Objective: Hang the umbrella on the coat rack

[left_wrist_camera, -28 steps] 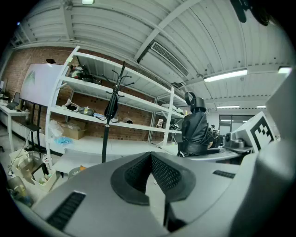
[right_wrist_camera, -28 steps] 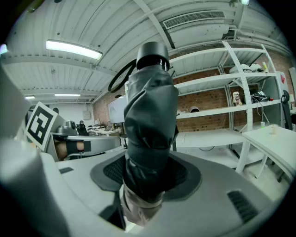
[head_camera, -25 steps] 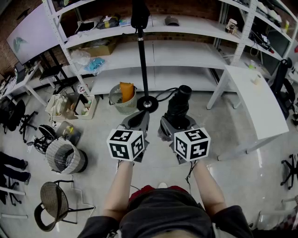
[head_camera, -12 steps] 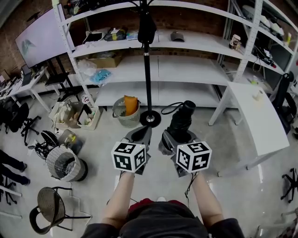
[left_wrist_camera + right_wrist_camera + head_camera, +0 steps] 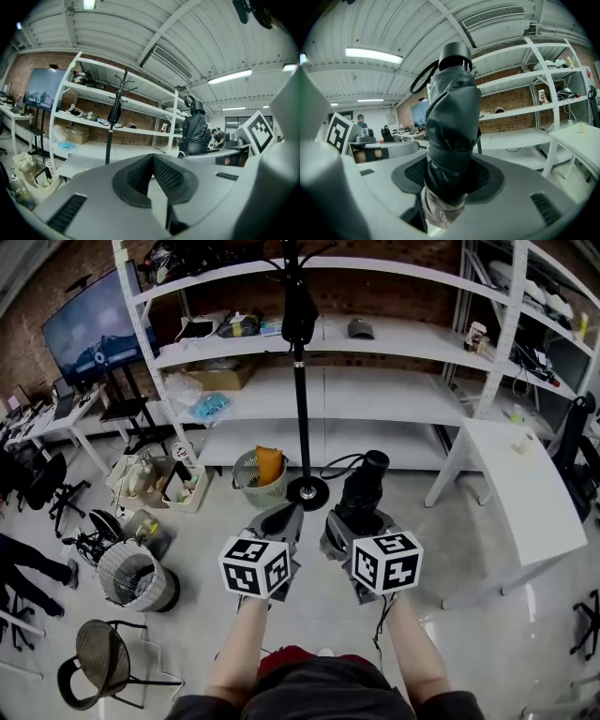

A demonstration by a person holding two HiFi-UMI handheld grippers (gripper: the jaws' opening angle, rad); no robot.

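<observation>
A folded black umbrella [image 5: 361, 488] stands up out of my right gripper [image 5: 349, 524], which is shut on it; in the right gripper view the umbrella [image 5: 451, 126] fills the middle, with a loop strap at its top. My left gripper [image 5: 281, 519] is beside it, shut with nothing held; its pads [image 5: 161, 174] meet in the left gripper view. The black coat rack [image 5: 300, 381] stands straight ahead on a round base [image 5: 307, 490], with a dark item hanging near its top. The coat rack [image 5: 110, 126] also shows in the left gripper view, and there the umbrella [image 5: 194, 131] stands to the right.
White shelving [image 5: 375, 390] runs behind the rack. A wire bin [image 5: 259, 474] with an orange item sits left of the base. A white table [image 5: 525, 493] is at the right. A basket [image 5: 131, 573], chairs and a crate [image 5: 173, 486] are at the left.
The view has tilted up and drawn nearer: the coat rack and shelves sit lower in frame. Both grippers stay side by side, the umbrella still held in the right one.
</observation>
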